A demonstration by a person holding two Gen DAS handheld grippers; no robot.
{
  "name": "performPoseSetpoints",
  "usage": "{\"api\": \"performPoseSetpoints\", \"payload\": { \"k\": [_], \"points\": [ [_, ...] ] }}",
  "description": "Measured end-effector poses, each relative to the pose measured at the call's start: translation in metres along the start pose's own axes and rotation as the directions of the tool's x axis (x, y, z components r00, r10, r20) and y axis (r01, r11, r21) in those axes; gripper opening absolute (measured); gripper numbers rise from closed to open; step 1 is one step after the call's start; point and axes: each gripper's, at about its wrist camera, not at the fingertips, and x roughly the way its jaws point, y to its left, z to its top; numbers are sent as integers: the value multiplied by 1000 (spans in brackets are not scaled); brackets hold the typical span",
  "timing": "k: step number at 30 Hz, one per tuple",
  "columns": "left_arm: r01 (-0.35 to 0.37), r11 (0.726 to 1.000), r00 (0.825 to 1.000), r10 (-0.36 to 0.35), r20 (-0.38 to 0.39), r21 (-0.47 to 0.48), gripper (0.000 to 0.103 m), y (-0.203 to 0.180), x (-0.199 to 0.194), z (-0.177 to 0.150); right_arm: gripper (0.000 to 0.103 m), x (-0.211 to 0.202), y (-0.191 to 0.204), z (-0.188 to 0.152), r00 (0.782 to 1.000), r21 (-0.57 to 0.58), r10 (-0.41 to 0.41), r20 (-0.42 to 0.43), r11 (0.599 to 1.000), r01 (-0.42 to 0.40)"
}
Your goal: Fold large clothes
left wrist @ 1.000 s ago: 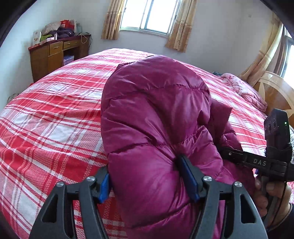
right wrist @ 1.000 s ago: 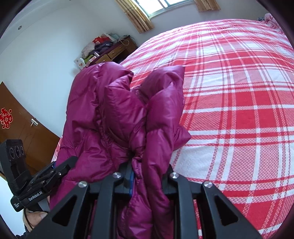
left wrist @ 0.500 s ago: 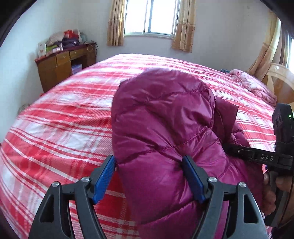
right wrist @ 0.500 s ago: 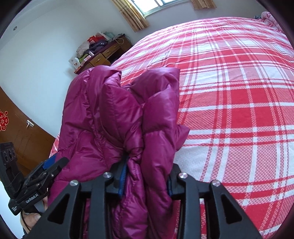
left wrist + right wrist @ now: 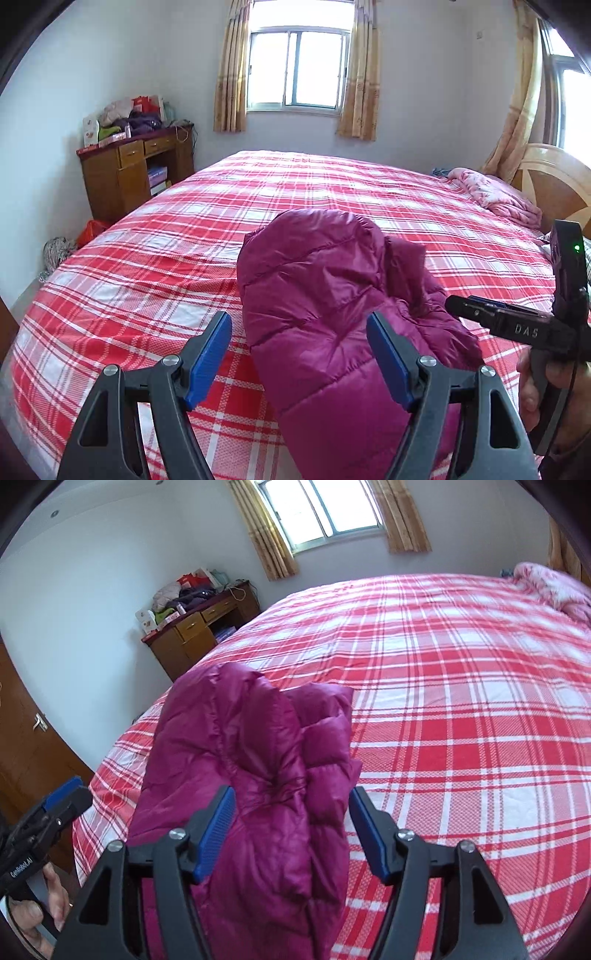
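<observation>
Left gripper hanging over the bed, blue pads spread wide, clear of the magenta puffer jacket lying bunched below. Right gripper poking in from the right edge, hand on its handle.

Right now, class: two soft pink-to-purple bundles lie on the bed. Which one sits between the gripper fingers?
The magenta puffer jacket, plain and quilted; the floral pink blanket lies far off by the headboard.

Both wrist cameras look forward and down over a red plaid bed, close above a magenta jacket, sharing the window and dresser.
</observation>
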Motion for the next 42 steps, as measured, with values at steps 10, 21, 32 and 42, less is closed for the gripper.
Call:
{"api": "performPoseSetpoints", "payload": {
  "k": [10,21,32,42],
  "points": [
    [35,999,998,-35,49,0,77,-6,-29,6,74,-47,28,-7,996,-40,-24,92,999,28],
    [41,999,996,-41,77,-1,78,-10,-42,8,81,-80,45,-10,986,-59,-43,161,997,53],
    [32,999,994,-33,104,16,80,-15,-52,10,87,-98,59,-14,976,-91,-48,212,994,68],
    [-2,999,994,-2,108,39,81,-18,-51,8,87,-99,60,-16,976,-93,-47,213,993,68]
  ]
}}
